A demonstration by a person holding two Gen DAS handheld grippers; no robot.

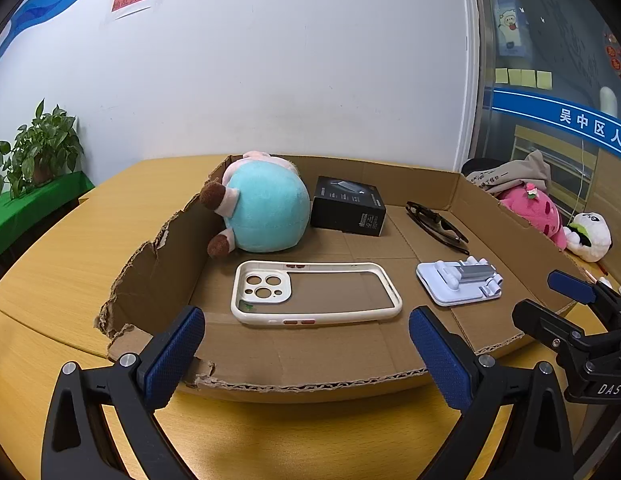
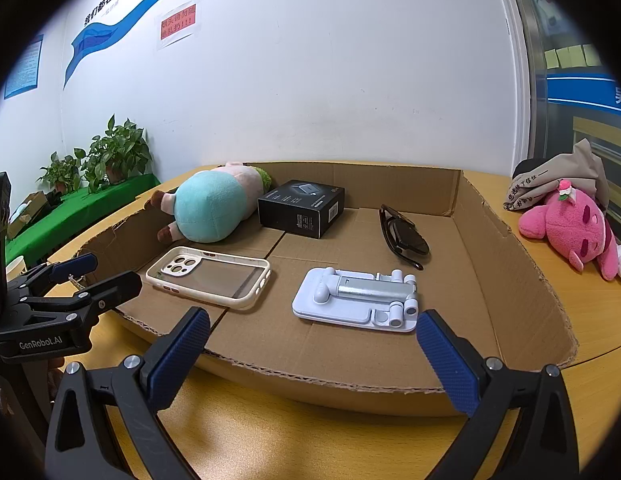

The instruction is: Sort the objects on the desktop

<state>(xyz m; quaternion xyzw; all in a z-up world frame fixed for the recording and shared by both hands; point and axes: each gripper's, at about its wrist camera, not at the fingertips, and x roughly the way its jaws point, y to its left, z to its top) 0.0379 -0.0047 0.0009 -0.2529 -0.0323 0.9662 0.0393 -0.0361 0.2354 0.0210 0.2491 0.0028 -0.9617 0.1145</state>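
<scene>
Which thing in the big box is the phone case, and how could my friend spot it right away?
Look inside the shallow cardboard tray on the yellow table. In the near left part, in front of the teal plush toy, lies the phone case. It is the only flat cream frame with round camera holes and a see-through back, unlike the white folded stand to its right.

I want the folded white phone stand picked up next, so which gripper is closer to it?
Right. The right gripper sits open just in front of the phone stand; the left gripper faces the phone case, further left.
</scene>
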